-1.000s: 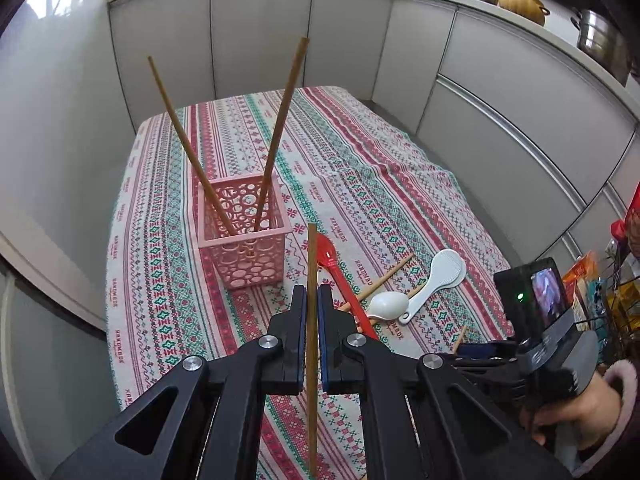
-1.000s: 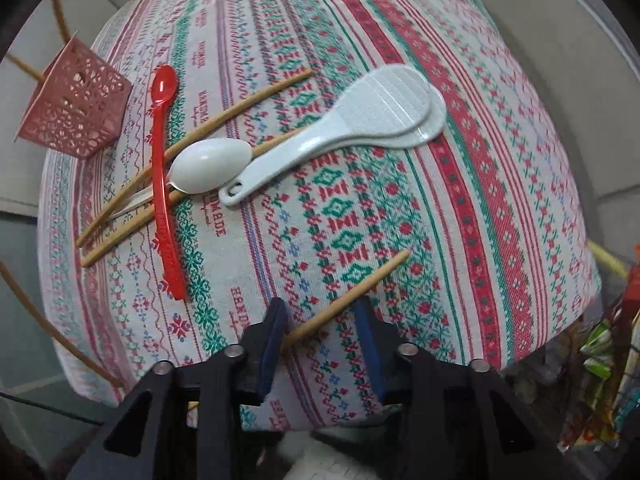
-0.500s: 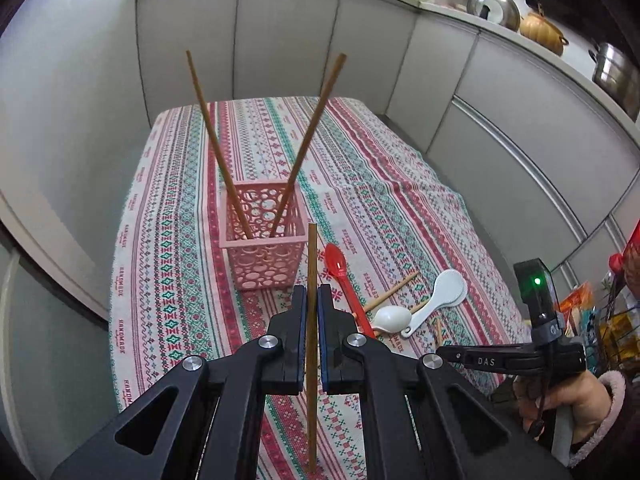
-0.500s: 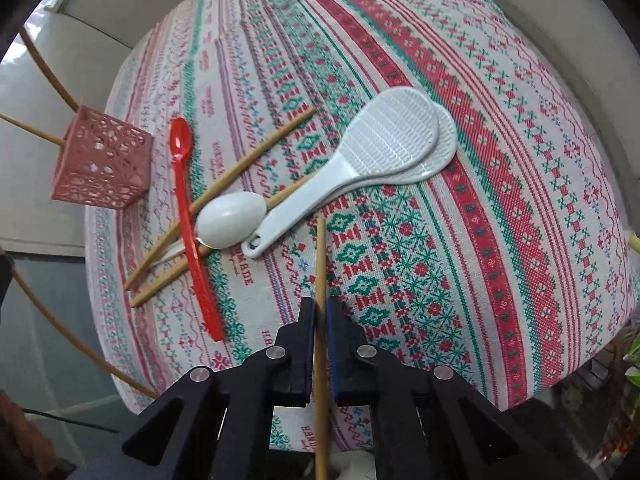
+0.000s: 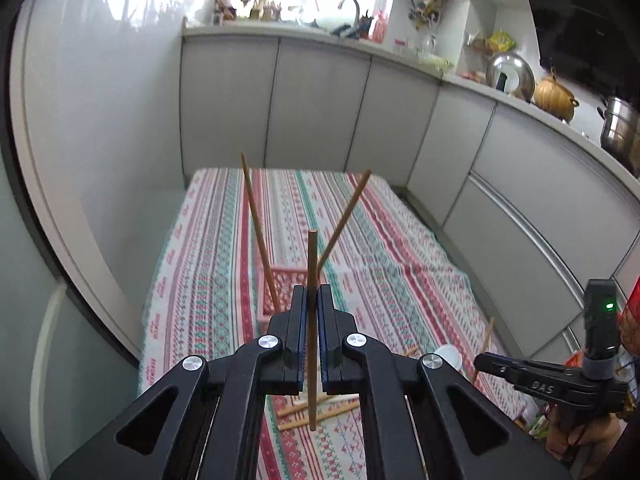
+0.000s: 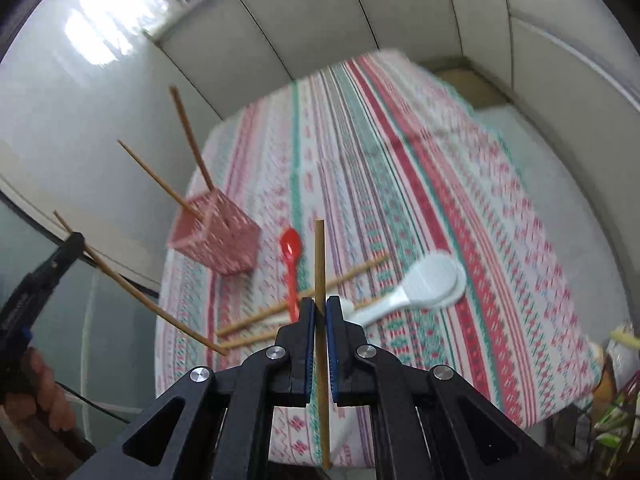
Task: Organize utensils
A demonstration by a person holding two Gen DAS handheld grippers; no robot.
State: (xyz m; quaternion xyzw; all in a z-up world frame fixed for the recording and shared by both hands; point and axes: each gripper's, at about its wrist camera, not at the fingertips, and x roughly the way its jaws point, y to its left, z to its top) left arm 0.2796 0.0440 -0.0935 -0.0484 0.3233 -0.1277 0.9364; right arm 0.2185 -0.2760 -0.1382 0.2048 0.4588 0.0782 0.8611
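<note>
Two handheld grippers each carried one wooden chopstick above a table covered in a striped cloth [image 6: 460, 200]. In the left wrist view the left gripper [image 5: 313, 300] sat low at centre, its jaws clenched on a chopstick [image 5: 312, 264] that stood nearly upright and stuck out both above and below the pads. Just behind it, partly hidden by the jaws, was the pink basket [image 5: 288, 280], with two chopsticks already leaning out of it in a V toward the upper middle of the frame. In the right wrist view the right gripper [image 6: 319, 312] was likewise clamped on its own chopstick [image 6: 319, 256], held upright at centre; the basket [image 6: 220, 240] lay to the centre left, and the left gripper with its stick showed at the far left edge. On the cloth, at centre and to the right of the jaws, lay a red spoon [image 6: 291, 256], a white rice paddle [image 6: 428, 284] and two loose chopsticks [image 6: 300, 296] (a small white spoon seemed to sit among them, mostly hidden). The step in hand looked like delivery to the basket. To do it well, each stick should probably be brought over the basket's open top one at a time, lower tip first, steering clear of the two leaning sticks, and let go only once the tip was inside, since the light basket might tip if nudged.
</note>
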